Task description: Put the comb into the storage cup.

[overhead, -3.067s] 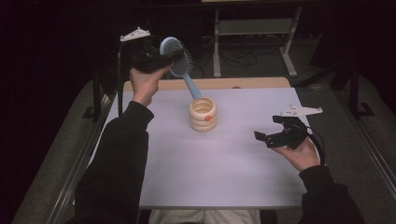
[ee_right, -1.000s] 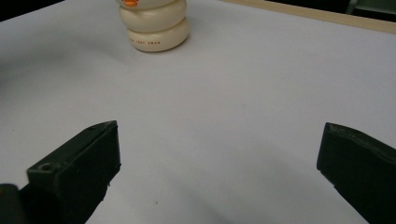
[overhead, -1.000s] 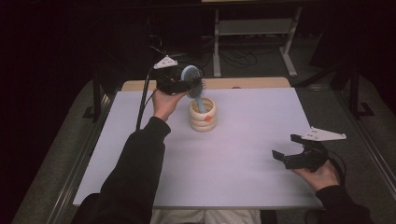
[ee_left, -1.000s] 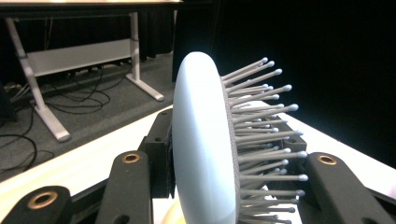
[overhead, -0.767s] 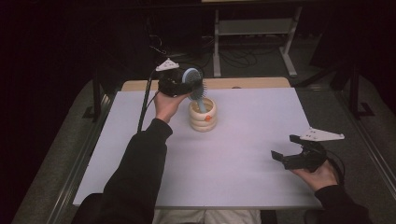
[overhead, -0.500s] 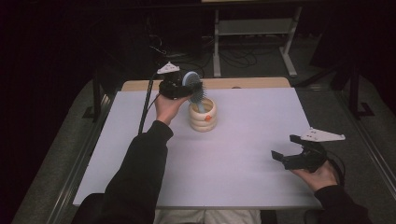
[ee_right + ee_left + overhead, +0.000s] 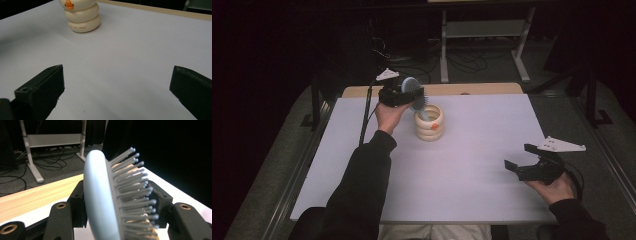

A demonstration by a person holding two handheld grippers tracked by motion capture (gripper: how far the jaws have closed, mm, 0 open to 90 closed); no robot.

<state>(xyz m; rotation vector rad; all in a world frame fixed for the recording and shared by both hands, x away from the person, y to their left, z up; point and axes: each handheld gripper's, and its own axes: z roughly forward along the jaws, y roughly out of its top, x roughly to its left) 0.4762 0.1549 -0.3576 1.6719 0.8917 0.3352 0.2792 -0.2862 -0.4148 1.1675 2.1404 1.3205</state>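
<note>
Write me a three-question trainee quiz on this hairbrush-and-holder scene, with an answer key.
1. True or false: the handle of the hairbrush is down inside the cream holder.
2. Which gripper has the brush head between its jaws? A) left gripper B) right gripper
3. Fill in: the right gripper's jaws are ____ over the white table, holding nothing.

Key
1. True: the handle dips into the holder's mouth in the high view.
2. A. Its jaws have just been opening and now flank the brush head, as the left gripper view shows.
3. open
</note>
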